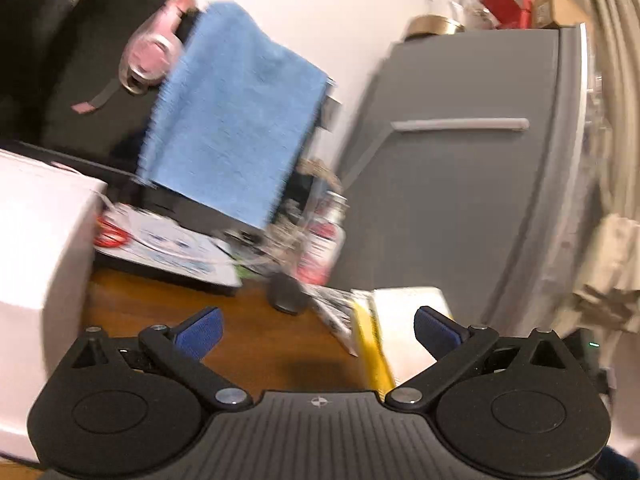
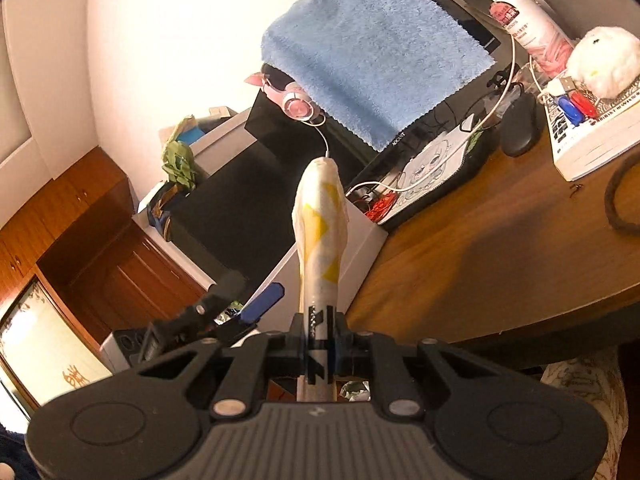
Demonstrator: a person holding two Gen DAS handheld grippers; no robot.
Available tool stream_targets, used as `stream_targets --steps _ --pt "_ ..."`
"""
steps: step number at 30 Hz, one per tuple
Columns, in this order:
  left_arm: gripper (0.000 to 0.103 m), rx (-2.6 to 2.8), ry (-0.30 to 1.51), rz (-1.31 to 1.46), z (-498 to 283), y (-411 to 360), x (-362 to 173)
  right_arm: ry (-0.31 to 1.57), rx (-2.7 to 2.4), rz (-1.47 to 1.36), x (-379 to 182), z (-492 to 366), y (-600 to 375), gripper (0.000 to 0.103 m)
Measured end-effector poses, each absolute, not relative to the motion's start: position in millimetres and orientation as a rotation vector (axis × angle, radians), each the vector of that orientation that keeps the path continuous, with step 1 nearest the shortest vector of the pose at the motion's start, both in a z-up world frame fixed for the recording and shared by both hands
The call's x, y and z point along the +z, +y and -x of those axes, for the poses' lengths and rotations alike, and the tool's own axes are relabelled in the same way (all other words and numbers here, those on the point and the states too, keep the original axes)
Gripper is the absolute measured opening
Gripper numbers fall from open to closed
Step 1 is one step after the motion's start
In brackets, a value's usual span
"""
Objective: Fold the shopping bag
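Beyond the wooden desk's [image 2: 480, 248] near edge, the shopping bag [image 2: 320, 216] is clamped upright as a narrow bundle by the right gripper [image 2: 320, 344]. Spread wide, nothing is held by the left gripper [image 1: 318, 330], which is seen just beside it.

The left wrist camera sits just behind its gripper [image 1: 318, 330], low over the wooden tabletop [image 1: 256, 344], looking forward at a blue towel [image 1: 236, 120] at 11 o'clock and a grey cabinet [image 1: 460, 200] at 2 o'clock, motion-blurred; the right wrist camera looks along its own gripper [image 2: 320, 344] from beyond the tabletop's [image 2: 480, 248] edge, strongly tilted, the wood at 3 o'clock; both views share the towel [image 2: 372, 48], pink headphones [image 1: 150, 56] [image 2: 294, 104] and a black mouse [image 1: 286, 292] [image 2: 518, 128].
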State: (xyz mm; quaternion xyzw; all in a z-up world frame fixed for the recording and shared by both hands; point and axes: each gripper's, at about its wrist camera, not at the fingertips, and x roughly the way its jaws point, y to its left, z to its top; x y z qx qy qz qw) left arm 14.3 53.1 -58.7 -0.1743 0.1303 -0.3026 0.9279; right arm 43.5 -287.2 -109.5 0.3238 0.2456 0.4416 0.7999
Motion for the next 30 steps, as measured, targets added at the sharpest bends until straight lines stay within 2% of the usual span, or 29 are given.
stream_targets --steps 4,6,11,13,17,19,21,23,24,27,30 --pt "0.101 -0.882 0.361 0.485 -33.5 68.0 -59.6 0.508 0.98 -0.669 -105.2 -41.9 -286.5 0.012" --pt "0.095 -0.968 0.393 0.532 -40.1 71.3 -60.3 0.496 1.022 -0.65 -103.8 -41.2 -286.4 0.012" --pt "0.095 -1.082 0.417 0.566 -47.5 68.7 -61.8 0.471 1.201 -0.642 -107.4 -41.7 -284.1 0.012" --pt "0.089 -1.112 0.431 0.601 -51.2 68.2 -64.2 0.456 1.268 -0.647 -108.6 -41.1 -283.0 0.012" --pt "0.073 -1.196 0.465 0.678 -50.3 67.0 -69.5 0.445 1.355 -0.666 -110.1 -42.0 -281.3 0.012" --pt "0.055 -1.219 0.473 0.69 -50.6 64.4 -69.2 0.453 1.377 -0.669 -110.9 -43.1 -279.5 0.012" --pt "0.029 -1.21 0.479 0.7 -50.4 63.2 -69.6 0.461 1.397 -0.68 -112.7 -44.5 -278.3 0.013" --pt "0.02 -1.213 0.48 0.715 -49.8 63.8 -70.4 0.465 1.398 -0.683 -114.3 -44.9 -277.9 0.014" --pt "0.016 -1.216 0.48 0.719 -49.4 63.8 -70.6 0.47 1.394 -0.686 -115.6 -45.6 -278.1 0.014" --pt "0.013 -1.171 0.461 0.671 -42.1 60.4 -67.3 0.497 1.39 -0.704 -120.7 -49.3 -278.6 0.015" --pt "0.013 -1.059 0.444 0.567 -33.6 53.0 -58.6 0.522 1.355 -0.706 -124.6 -52.1 -279.3 0.023"
